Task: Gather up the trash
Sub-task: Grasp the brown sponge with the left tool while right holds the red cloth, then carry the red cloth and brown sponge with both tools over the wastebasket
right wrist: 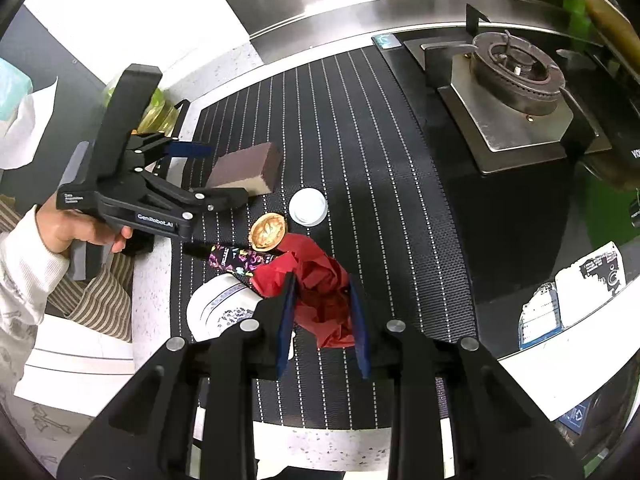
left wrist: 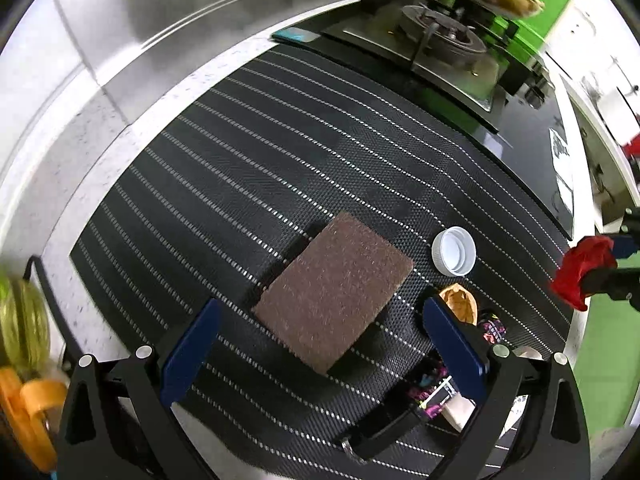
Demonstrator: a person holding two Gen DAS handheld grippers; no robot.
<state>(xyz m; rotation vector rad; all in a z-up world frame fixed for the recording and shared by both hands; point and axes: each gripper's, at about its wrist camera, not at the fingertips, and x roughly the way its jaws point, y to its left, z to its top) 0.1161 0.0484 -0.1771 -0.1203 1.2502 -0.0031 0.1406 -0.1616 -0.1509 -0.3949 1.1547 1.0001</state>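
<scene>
Surface: a black woven mat with white dotted stripes [left wrist: 280, 128] lies over my pale speckled stone counter [left wrist: 80, 140]; all the small items sit on it.
Back wall: a brushed steel panel [left wrist: 180, 12] runs behind the counter.
Stove: a black glass hob with a steel-plated gas burner [right wrist: 516, 76] borders the mat on its far side; green reflections show around it.
My right gripper [right wrist: 324, 312]: its blue pads are pressed in on a crumpled red paper wad [right wrist: 320, 292], which I hold clear above the mat.
My left gripper [left wrist: 320, 340]: the blue fingers stand spread wide, one on each side of a brown rectangular scouring sponge block [left wrist: 336, 292]; they are not touching it, and nothing is held.
Sponge: flat on the mat, near its middle.
White plastic bottle cap [left wrist: 454, 251]: open side up, just beside the sponge.
Half walnut shell [right wrist: 269, 231]: hollow up, between the cap and a dark wrapper with bright pink print [right wrist: 240, 258].
White bowl with blue pattern [right wrist: 218, 306]: at the mat's near edge, partly under the wrapper and my right gripper.
Counter edge: a yellow-green bottle [right wrist: 158, 114] stands beyond the mat, behind my left gripper.
My hand [right wrist: 76, 228]: wrapped on the left gripper's handle, white sleeve at the wrist.
</scene>
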